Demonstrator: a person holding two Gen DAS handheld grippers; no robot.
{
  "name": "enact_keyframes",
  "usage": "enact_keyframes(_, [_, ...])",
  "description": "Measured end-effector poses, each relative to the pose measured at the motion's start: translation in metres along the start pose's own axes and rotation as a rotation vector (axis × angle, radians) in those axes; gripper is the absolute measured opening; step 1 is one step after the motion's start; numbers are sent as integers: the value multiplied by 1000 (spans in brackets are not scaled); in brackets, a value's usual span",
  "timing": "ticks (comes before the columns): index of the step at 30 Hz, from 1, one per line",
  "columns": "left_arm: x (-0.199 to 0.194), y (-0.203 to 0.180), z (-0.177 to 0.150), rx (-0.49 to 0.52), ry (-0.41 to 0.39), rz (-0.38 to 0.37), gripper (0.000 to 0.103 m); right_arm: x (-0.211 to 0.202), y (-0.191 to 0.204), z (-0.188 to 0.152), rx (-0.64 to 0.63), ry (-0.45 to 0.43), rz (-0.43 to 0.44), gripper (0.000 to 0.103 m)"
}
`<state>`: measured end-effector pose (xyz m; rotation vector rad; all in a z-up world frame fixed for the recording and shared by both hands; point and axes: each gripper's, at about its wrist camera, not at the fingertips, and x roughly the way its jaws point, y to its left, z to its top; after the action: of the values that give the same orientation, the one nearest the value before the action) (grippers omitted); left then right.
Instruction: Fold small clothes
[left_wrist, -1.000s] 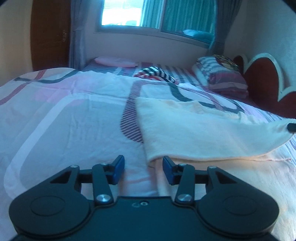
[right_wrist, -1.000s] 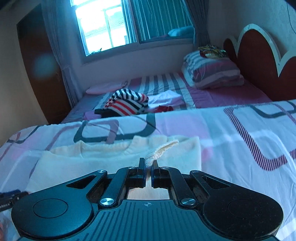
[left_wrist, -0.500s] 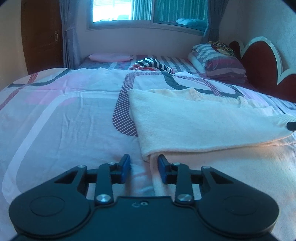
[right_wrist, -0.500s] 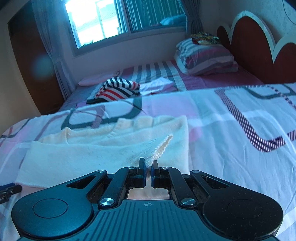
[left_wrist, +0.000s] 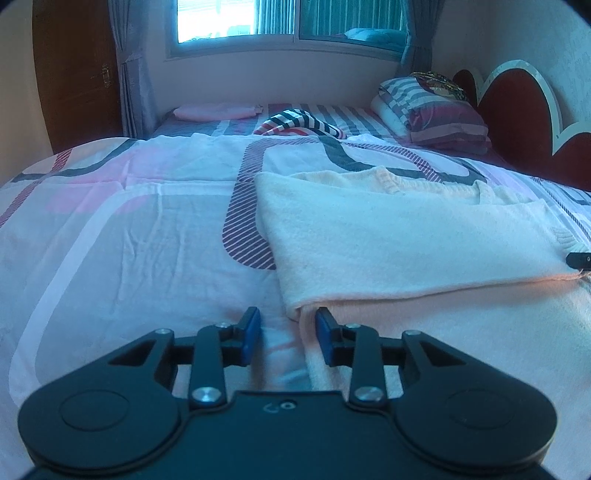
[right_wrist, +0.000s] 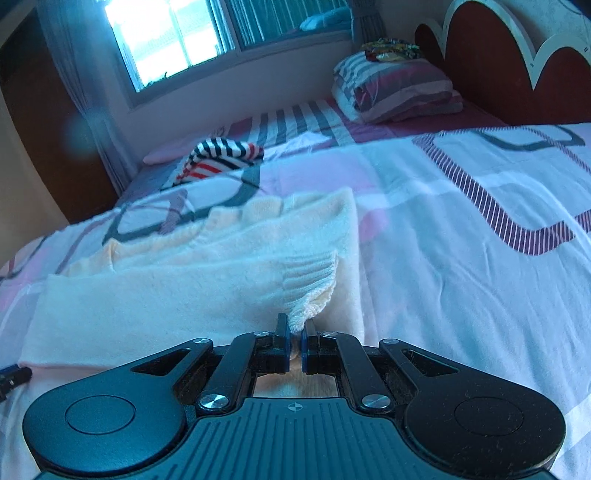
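Observation:
A cream knitted garment (left_wrist: 406, 236) lies on the patterned bedspread (left_wrist: 129, 240), its near part folded over the far part. My left gripper (left_wrist: 288, 317) is open at the fold's near left corner. The corner lies just ahead of the gap, and no pad presses on it. In the right wrist view the same garment (right_wrist: 184, 291) spreads to the left. My right gripper (right_wrist: 294, 328) is shut on its ribbed hem (right_wrist: 314, 280), held low over the cloth. The right gripper's tip (left_wrist: 580, 258) shows at the left view's right edge.
A pile of striped clothes (left_wrist: 299, 123) lies at the far end of the bed. Beside it are a pink pillow (left_wrist: 218, 110) and stacked striped bedding (left_wrist: 432, 110). The red headboard (left_wrist: 517, 122) rises at the right, and a wooden door (left_wrist: 74, 74) stands at the left.
The right gripper has sunk toward the bed with the hem, laying the folded layer flatter. The left jaws have narrowed a little at the fold's corner.

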<state>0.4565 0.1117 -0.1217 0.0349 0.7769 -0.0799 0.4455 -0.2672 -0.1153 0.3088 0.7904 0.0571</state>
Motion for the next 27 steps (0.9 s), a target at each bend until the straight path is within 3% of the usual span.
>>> enact_keyframes(1, [0,0,1,3,2,-2,34,-1,0,1,-1,-6,1,4])
enact_keyframes(3, [-8,3,4,-18,-17,34,56,-7,-4,5,24,-24,-7,7])
enact_keyframes(5, [-32,6,8,-53,-167,47,71,-21,-7,7,40,-88,-50,8])
enact_keyframes(7, [-40,2,19,-63,-221,-4,67,-30,-7,9,13,-146,-77,8])
enact_keyframes(11, [-4,-18,35,-49,-135,-94,52,-19,-2,10,-15,-131,-28,8])
enact_keyframes(13, [27,-25,33,-45,-30,-118,53,-4,4,6,-67,-81,-42,8])
enact_keyframes(14, [32,-26,32,-32,-18,-98,54,4,6,3,-96,-49,-61,8])
enact_keyframes(17, [29,-22,47,-39,-82,-123,60,-1,5,7,-110,-62,-49,8])
enact_keyframes(23, [90,-2,85,-68,-11,-99,58,6,3,12,-127,-98,-60,8])
enact_keyframes(27, [110,4,106,-82,-7,-98,59,25,3,24,-161,-76,-78,8])
